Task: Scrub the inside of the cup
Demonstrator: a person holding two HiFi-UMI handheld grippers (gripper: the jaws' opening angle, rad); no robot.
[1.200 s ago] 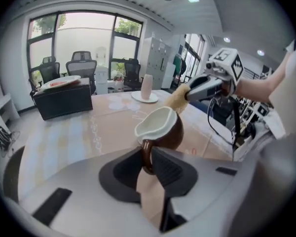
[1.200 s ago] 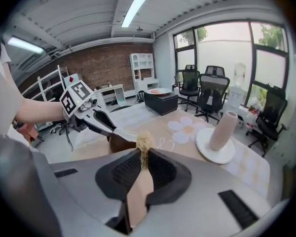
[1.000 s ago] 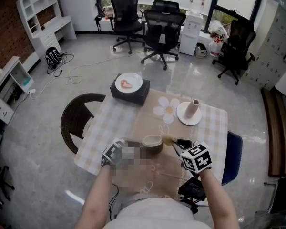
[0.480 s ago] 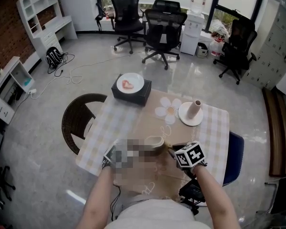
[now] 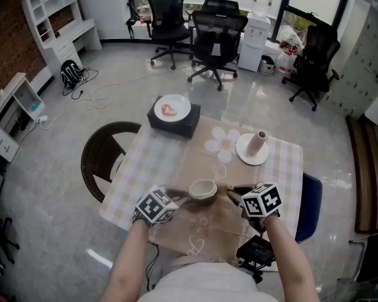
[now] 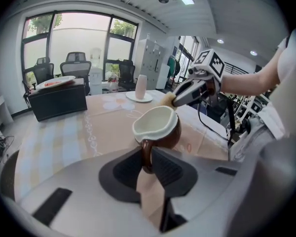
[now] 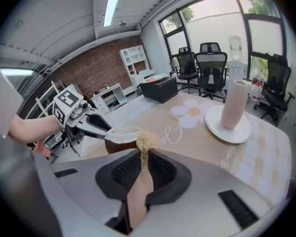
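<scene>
A cup (image 5: 203,189), brown outside and white inside, hangs just above the table, tipped a little. My left gripper (image 5: 179,197) is shut on its handle; in the left gripper view the cup (image 6: 158,126) stands right past the jaws (image 6: 148,158). My right gripper (image 5: 232,194) comes in from the right, shut on a small tan fibrous scrubber (image 7: 144,142). The scrubber (image 6: 167,100) sits just beside the cup's rim on the right, outside the cup. In the right gripper view the cup (image 7: 119,136) lies just left of the scrubber.
The table (image 5: 154,162) has a checked cloth and a tan runner. A white plate (image 5: 252,153) with an upright beige cylinder stands at the back right. A black box (image 5: 170,123) bearing a plate sits at the far edge. A wicker chair (image 5: 101,159) stands left, a blue seat (image 5: 309,206) right.
My right gripper has sunk slightly and rolled, keeping the scrubber close by the cup's right rim. The left gripper and the cup have stayed put.
</scene>
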